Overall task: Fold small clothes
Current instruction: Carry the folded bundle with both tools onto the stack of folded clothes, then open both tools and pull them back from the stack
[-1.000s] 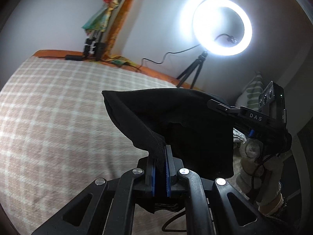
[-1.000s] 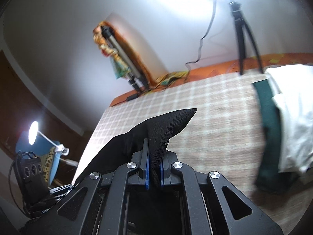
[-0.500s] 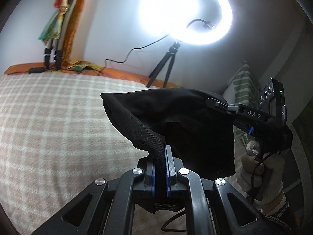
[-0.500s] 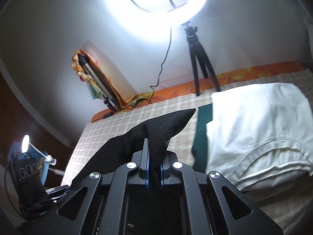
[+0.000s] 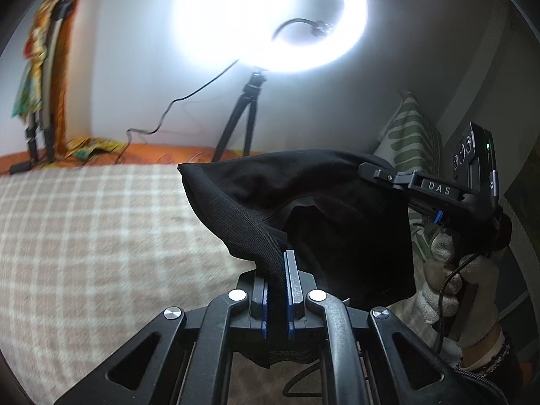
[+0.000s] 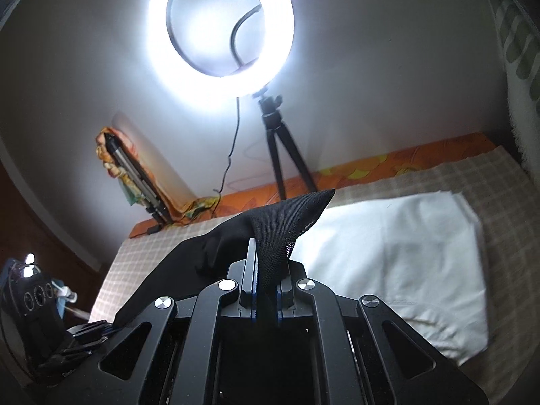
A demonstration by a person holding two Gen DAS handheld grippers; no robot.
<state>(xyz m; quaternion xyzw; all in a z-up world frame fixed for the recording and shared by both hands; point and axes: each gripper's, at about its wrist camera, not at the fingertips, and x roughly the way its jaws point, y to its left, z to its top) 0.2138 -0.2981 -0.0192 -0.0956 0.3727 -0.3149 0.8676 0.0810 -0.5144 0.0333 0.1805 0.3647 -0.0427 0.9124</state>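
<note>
A small black garment (image 5: 303, 209) hangs in the air above the checked bed cover (image 5: 84, 236), stretched between both grippers. My left gripper (image 5: 278, 290) is shut on one corner of it, the cloth pinched between the blue pads. My right gripper (image 6: 265, 287) is shut on another corner, which sticks up as a black point (image 6: 293, 216). In the left wrist view the right gripper (image 5: 381, 173), held by a gloved hand (image 5: 449, 270), grips the garment's far edge. The lower part of the garment is hidden behind the gripper bodies.
A folded white garment (image 6: 405, 253) lies on the bed to the right. A lit ring light (image 6: 221, 23) on a black tripod (image 6: 280, 148) stands at the wall, with a cable trailing down. A striped green pillow (image 5: 411, 135) leans at the right; a folded tripod (image 6: 135, 175) leans far left.
Both grippers have carried the black garment sideways to the right over the bed. The ring light and the white garment have come towards the middle of the views. Both grips stay the same.
</note>
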